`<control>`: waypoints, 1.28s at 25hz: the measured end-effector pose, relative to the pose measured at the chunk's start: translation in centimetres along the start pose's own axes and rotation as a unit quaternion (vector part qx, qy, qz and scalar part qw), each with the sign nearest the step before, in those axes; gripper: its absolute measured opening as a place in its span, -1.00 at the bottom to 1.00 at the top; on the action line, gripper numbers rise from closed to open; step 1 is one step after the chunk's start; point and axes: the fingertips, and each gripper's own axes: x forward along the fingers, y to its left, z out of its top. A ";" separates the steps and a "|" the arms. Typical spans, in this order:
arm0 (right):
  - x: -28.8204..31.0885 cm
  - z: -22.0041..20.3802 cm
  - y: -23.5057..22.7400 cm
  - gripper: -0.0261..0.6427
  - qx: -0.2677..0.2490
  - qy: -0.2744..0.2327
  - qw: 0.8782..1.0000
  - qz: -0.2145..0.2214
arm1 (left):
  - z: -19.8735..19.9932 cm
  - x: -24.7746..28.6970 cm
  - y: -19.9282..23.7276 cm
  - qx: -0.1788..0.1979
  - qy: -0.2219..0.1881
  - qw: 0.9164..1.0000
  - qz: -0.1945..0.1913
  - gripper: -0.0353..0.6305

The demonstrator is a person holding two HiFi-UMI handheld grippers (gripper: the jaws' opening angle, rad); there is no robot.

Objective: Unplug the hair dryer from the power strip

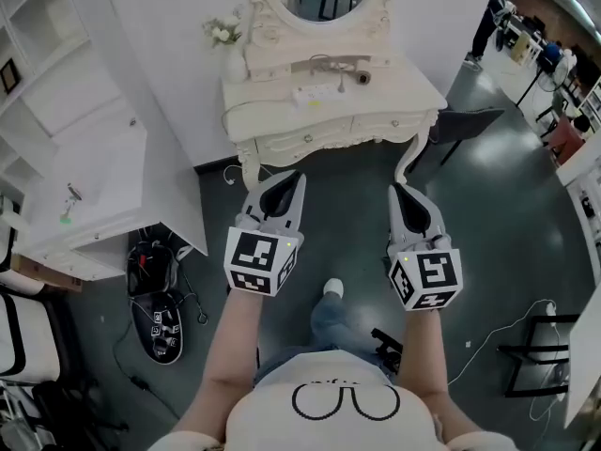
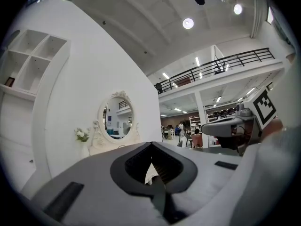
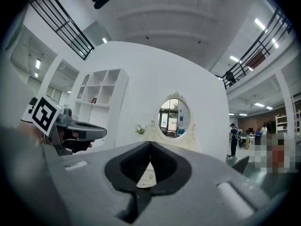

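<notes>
A white power strip (image 1: 315, 93) lies on the white vanity table (image 1: 282, 120) at the far end of the head view. Just behind it rests the hair dryer (image 1: 340, 67), its cord curling toward the strip; whether the plug sits in the strip is too small to tell. My left gripper (image 1: 285, 184) and right gripper (image 1: 402, 195) are held side by side in the air, level, well short of the table. Both are shut with nothing between the jaws. The left gripper (image 2: 152, 147) and right gripper (image 3: 150, 146) both face the oval mirror (image 2: 117, 117).
A white shelf unit (image 1: 84, 186) stands at the left, with a black bag (image 1: 155, 271) and cables on the floor beside it. A dark chair (image 1: 470, 120) sits right of the vanity. A vase of flowers (image 1: 225, 38) stands on the table's left corner. People stand far off at the right.
</notes>
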 end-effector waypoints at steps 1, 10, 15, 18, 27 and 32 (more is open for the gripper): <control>1.1 -0.2 -1.0 -0.92 0.004 -0.002 1.000 0.000 | -0.1 1.3 0.5 0.001 0.001 1.000 0.004 -0.90; 12.3 -1.3 -10.9 -0.92 0.018 -0.005 0.999 0.034 | 0.3 15.6 2.9 -0.033 -0.019 0.999 -0.016 -0.90; 17.7 -2.7 -15.4 -0.92 0.024 0.012 0.998 0.052 | -0.3 21.8 3.9 -0.055 -0.031 0.998 -0.009 -0.90; 20.1 -3.7 -16.5 -0.92 0.022 0.020 0.997 0.066 | -0.8 24.6 5.0 -0.061 -0.022 0.998 -0.001 -0.90; 26.5 -7.4 -20.6 -0.92 0.029 0.043 0.996 0.069 | -4.5 32.0 8.4 -0.073 0.020 0.997 0.005 -0.90; 32.4 -9.0 -22.6 -0.92 0.006 0.064 0.995 0.079 | -7.0 37.8 11.0 -0.082 0.047 0.995 -0.023 -0.78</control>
